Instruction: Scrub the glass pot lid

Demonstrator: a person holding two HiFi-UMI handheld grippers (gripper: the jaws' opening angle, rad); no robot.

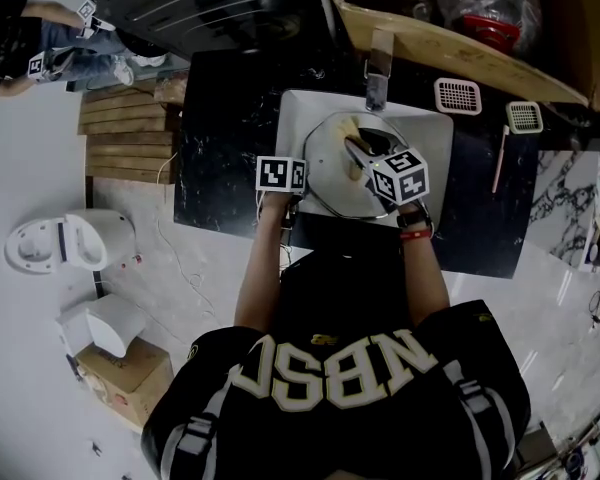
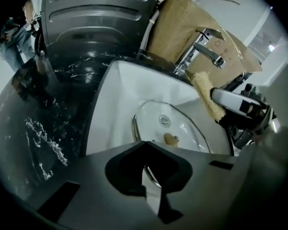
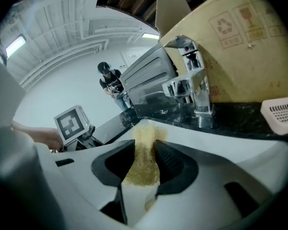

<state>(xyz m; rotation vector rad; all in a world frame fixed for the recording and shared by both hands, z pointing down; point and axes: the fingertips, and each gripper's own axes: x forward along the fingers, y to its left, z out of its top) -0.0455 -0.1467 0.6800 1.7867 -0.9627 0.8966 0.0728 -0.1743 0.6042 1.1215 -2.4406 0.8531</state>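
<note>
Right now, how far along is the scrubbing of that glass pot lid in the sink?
Setup looks done: the glass pot lid sits in the white sink, the left gripper is shut on its rim, the right gripper on a yellow sponge. In hand: the sponge hangs over the lid; contact is unclear. Left: the scrubbing itself; no suds show.
</note>
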